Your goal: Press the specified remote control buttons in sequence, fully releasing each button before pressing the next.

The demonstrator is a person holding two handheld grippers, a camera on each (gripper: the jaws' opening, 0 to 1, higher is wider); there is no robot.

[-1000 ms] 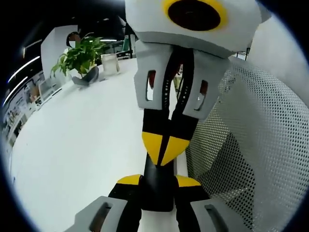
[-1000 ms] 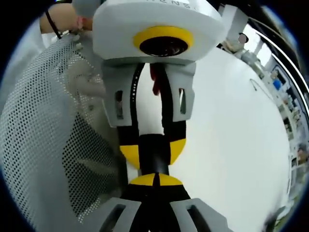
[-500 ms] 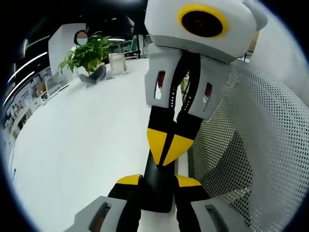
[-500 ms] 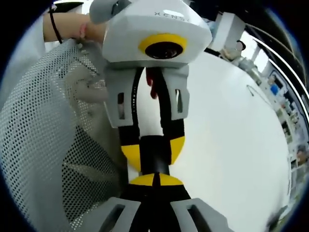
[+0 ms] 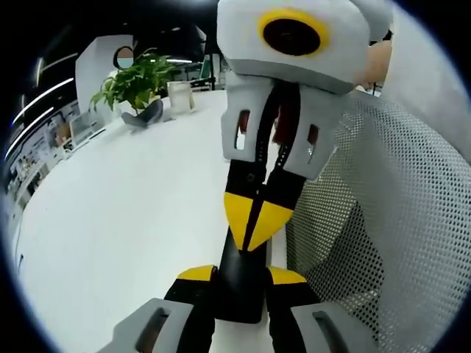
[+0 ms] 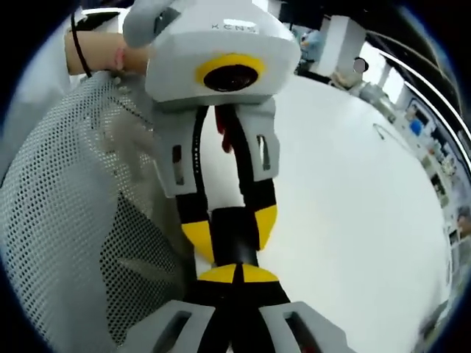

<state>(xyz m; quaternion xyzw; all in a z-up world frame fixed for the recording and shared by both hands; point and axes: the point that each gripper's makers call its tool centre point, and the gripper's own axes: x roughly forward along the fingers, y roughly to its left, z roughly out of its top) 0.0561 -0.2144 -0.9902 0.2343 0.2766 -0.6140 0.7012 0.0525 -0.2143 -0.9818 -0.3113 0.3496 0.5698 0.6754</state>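
A black remote (image 5: pixel 239 294) sits clamped between the yellow-tipped jaws of my left gripper (image 5: pixel 241 276) at the bottom of the left gripper view. My right gripper (image 5: pixel 254 220) comes down from above, shut, its joined yellow tips resting on the remote's far end. In the right gripper view my right gripper (image 6: pixel 235 273) is shut at the bottom, tips against the remote (image 6: pixel 235 239). The left gripper (image 6: pixel 229 234) faces it from above, its two yellow tips on either side of the remote. The remote's buttons are hidden.
A white table (image 5: pixel 118 198) spreads out to the left. A potted plant (image 5: pixel 136 81) and a white container (image 5: pixel 180 95) stand at its far end. A white mesh chair back (image 5: pixel 383 220) is close on the right. A person's wrist (image 6: pixel 96 51) shows at upper left.
Both grippers stay shut at the remote. The right gripper's body has tilted and shifted a little in the left gripper view; the left gripper leans slightly in the right gripper view.
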